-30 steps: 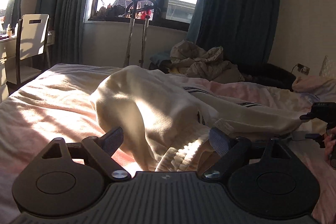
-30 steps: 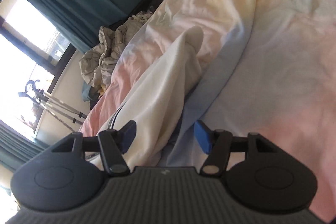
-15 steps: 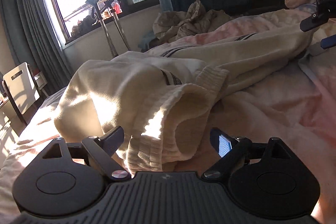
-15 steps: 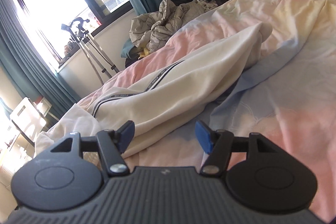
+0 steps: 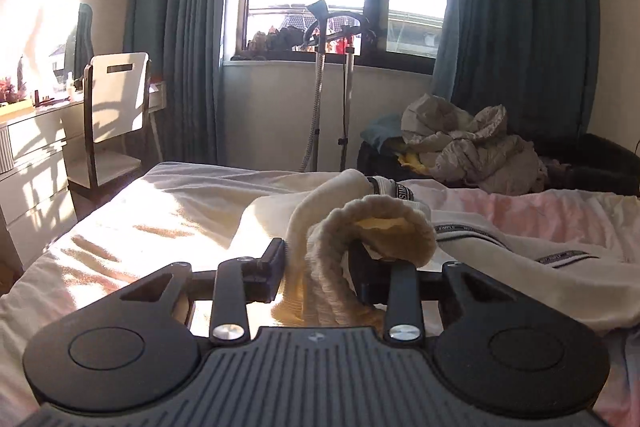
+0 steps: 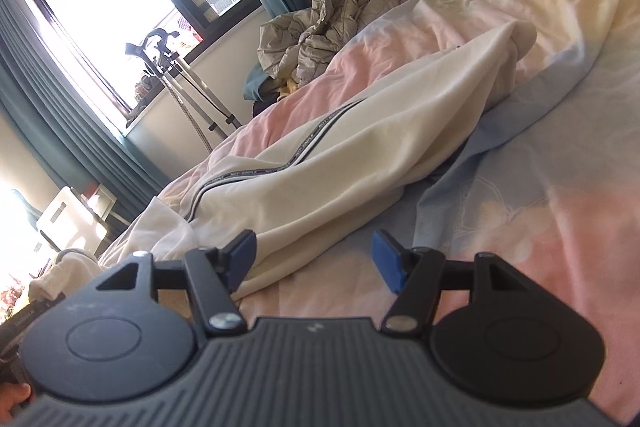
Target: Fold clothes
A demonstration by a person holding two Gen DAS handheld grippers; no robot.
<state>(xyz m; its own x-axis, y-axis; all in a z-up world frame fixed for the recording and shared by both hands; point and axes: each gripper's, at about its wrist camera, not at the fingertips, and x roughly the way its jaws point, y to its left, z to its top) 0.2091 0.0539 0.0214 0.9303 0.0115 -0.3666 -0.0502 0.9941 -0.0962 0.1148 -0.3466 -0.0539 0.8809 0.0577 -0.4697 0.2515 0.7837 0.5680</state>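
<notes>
A cream sweatshirt with dark striped tape trim lies stretched across the bed (image 6: 360,155). In the left wrist view my left gripper (image 5: 318,267) is shut on its ribbed cuff (image 5: 360,227), which bunches up between the fingers and hides their pads. The rest of the garment (image 5: 520,251) trails off to the right. In the right wrist view my right gripper (image 6: 314,259) is open and empty, low over the bed, with its left fingertip (image 6: 242,253) at the garment's near edge.
The bed (image 6: 540,167) has a pink, blue and yellow cover. A heap of grey bedding (image 5: 472,147) lies beyond the bed near the curtains. A white chair (image 5: 114,115) and desk stand at the left. A stand (image 5: 332,87) is by the window.
My left gripper has closed on the ribbed cuff and levelled out toward the window. My right gripper stayed open and moved in closer to the garment's near edge.
</notes>
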